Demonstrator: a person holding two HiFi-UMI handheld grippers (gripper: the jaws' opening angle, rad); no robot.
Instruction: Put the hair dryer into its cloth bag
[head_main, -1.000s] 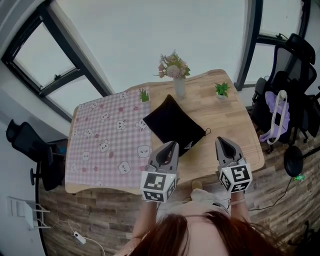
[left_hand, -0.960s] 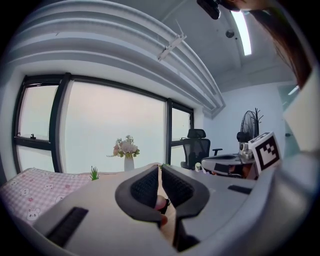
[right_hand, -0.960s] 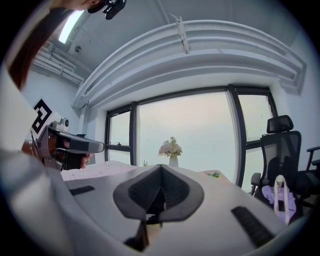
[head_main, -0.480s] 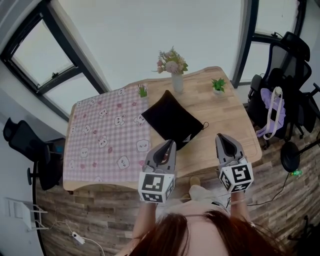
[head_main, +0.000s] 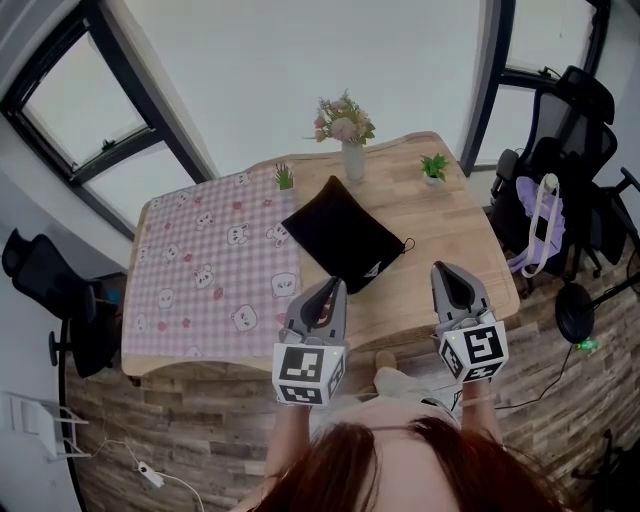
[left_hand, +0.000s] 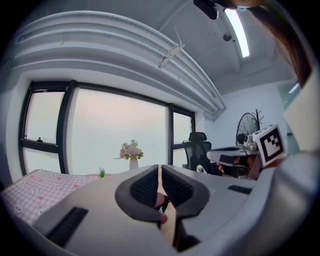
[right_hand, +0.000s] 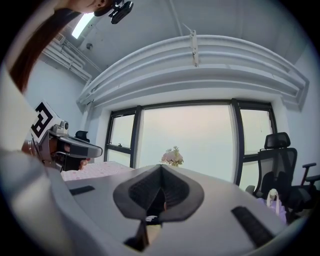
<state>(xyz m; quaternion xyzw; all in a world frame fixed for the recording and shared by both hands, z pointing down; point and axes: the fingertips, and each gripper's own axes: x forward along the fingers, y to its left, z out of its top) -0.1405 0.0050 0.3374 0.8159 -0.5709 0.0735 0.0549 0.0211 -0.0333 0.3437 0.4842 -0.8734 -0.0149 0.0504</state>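
Currently the left gripper (head_main: 334, 286) and the right gripper (head_main: 447, 270) both have their jaws closed together, empty, and are held over the near edge of the wooden table (head_main: 450, 235). The black cloth bag (head_main: 345, 235) lies plump mid-table, its left corner at the pink checked cloth (head_main: 210, 270).

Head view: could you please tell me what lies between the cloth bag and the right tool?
Only bare wooden table between cloth bag and right tool, as the head view shows.
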